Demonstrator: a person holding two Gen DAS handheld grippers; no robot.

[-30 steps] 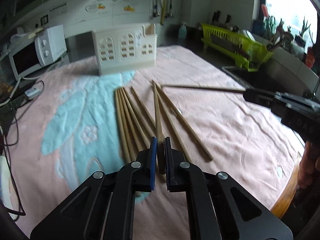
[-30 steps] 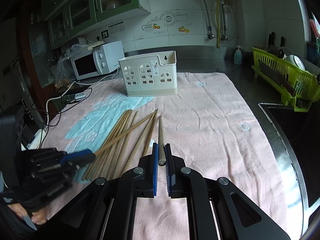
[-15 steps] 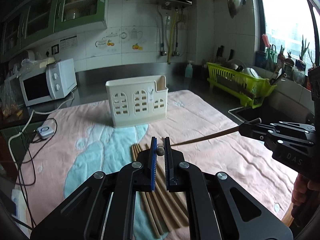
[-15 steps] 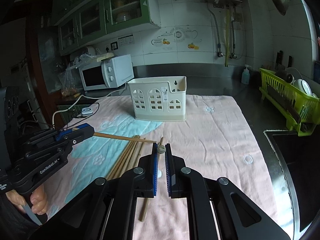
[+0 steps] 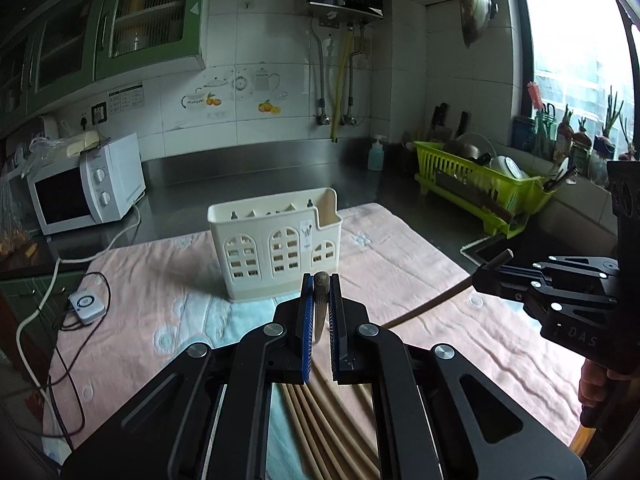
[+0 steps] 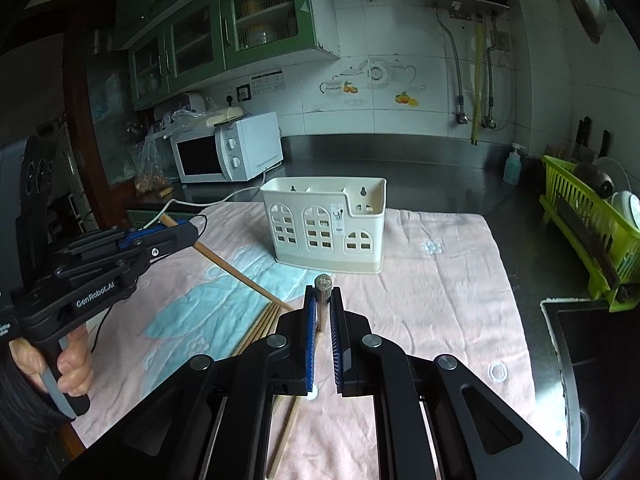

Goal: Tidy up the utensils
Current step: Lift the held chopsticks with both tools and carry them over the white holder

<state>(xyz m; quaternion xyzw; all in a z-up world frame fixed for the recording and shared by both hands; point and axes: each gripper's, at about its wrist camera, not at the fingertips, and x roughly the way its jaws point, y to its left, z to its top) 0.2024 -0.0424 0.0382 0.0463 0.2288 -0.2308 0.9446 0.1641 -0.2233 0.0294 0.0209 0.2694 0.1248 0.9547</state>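
A white microwave (image 5: 86, 186) stands on the steel counter (image 6: 420, 160), its cord trailing over a pink-and-blue towel (image 6: 440, 280); a green dish rack (image 5: 484, 192) holds dishes; a soap bottle (image 5: 376, 155) sits by the tiled wall (image 5: 260, 92); green cabinets (image 6: 240, 24) hang above.

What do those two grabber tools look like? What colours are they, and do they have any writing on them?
Both are black plastic with silver screws and ribbed blue pads lining the jaws. The left gripper carries white "GenRobot.AI" lettering on its side, seen from the right wrist camera. The right gripper shows embossed "DAS" letters in the left wrist view. Bare fingers wrap each handle; no cables show.
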